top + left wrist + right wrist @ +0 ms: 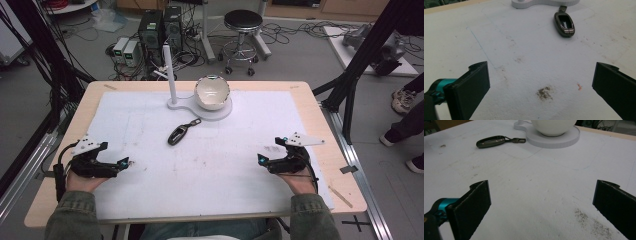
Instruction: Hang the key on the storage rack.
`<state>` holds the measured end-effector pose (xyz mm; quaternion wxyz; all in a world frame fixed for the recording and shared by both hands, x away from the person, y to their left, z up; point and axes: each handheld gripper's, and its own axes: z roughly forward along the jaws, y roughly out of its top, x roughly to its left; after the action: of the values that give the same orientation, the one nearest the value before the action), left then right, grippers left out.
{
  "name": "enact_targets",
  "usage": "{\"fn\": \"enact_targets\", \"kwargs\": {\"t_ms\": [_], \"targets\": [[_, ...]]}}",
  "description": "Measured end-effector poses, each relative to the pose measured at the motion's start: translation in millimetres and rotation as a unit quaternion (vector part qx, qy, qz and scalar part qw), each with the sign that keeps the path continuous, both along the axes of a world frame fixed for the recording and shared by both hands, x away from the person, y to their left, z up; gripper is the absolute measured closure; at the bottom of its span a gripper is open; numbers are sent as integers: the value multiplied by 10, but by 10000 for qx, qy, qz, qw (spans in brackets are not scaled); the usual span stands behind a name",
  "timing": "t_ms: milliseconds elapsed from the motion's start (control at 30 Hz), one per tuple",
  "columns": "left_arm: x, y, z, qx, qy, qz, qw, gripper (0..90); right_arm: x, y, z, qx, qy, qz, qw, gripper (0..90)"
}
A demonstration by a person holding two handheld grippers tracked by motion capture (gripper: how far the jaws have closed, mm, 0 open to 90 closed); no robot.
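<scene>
A dark car key fob [179,133] with a short strap lies on the white mat, just in front of a white stand base [220,111]. The base carries a white bowl [212,92] and a thin upright post [170,70]. My left gripper [126,162] rests near the mat's left edge, open, nothing between its jaws. My right gripper [261,160] rests near the right edge, also open and empty. The left gripper view has the key fob [564,23] far ahead. In the right gripper view the key fob [491,141] lies ahead left, the bowl [553,126] beyond.
The white mat [150,115] covers most of a wooden table [95,92]. Black frame struts [357,65] stand at both sides. A stool [242,30] and computer cases [160,27] sit on the floor behind. A person's shoes [402,100] are at the right.
</scene>
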<state>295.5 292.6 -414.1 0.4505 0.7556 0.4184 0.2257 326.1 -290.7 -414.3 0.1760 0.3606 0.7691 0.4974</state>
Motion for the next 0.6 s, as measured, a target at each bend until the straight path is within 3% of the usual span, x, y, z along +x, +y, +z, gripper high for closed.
{"fn": "enact_targets", "kwargs": {"t_ms": [300,533,600], "targets": [[44,-51,-14,87,190,12,9998,17,0,1,-3,-6,39,-97,9999,5],[186,-194,70,523,358,-190,9978,18,-1,7,-11,-75,31,-58,9999,5],[250,-239,112,555,387,-248,9974,18,-5,4,-8,-68,23,-56,10000,5]]}}
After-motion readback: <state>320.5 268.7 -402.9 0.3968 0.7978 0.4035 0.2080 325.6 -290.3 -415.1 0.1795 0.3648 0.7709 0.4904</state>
